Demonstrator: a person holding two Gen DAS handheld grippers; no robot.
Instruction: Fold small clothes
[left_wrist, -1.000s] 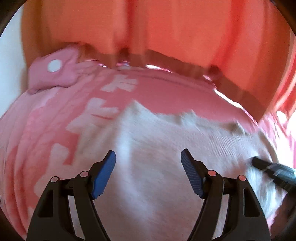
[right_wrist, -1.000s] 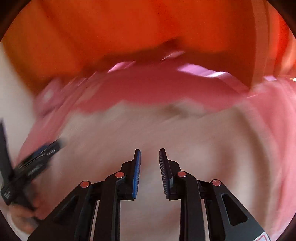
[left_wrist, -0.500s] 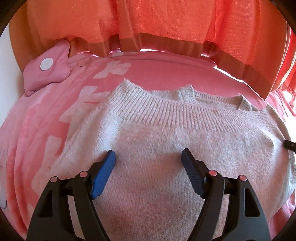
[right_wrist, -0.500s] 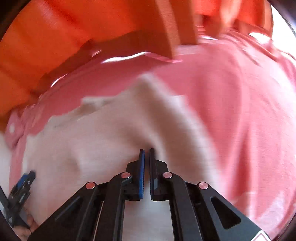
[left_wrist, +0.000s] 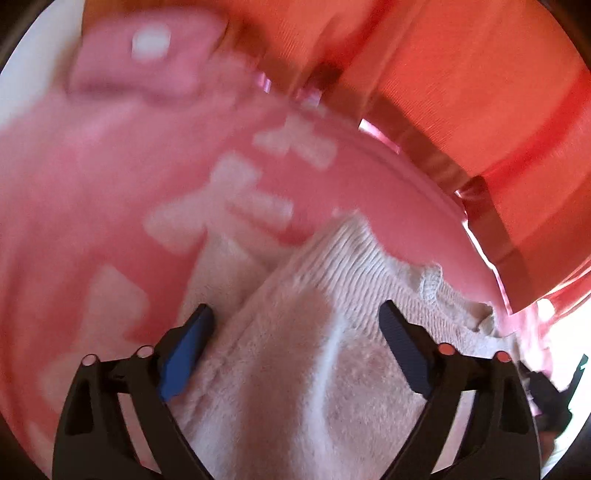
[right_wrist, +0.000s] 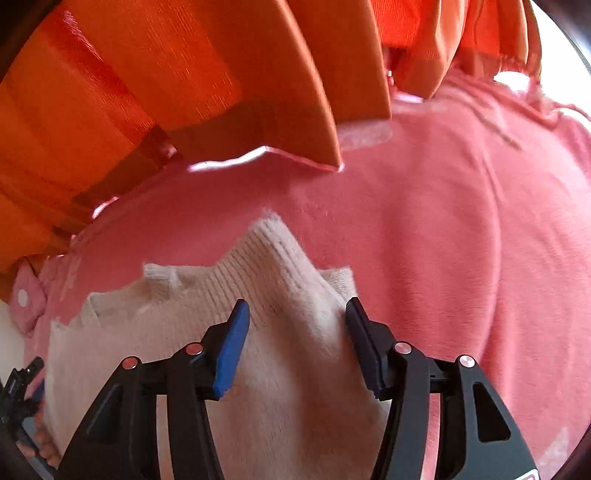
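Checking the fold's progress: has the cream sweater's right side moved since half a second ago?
Yes. In the right wrist view the sweater edge now lies folded inward, away from the bare pink blanket, toward the orange curtain side.

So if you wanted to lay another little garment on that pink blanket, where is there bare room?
The pink blanket is bare right of the cream sweater in the right wrist view, and in a strip between the sweater and the orange curtain. The small pink pillow crowds the far left corner.
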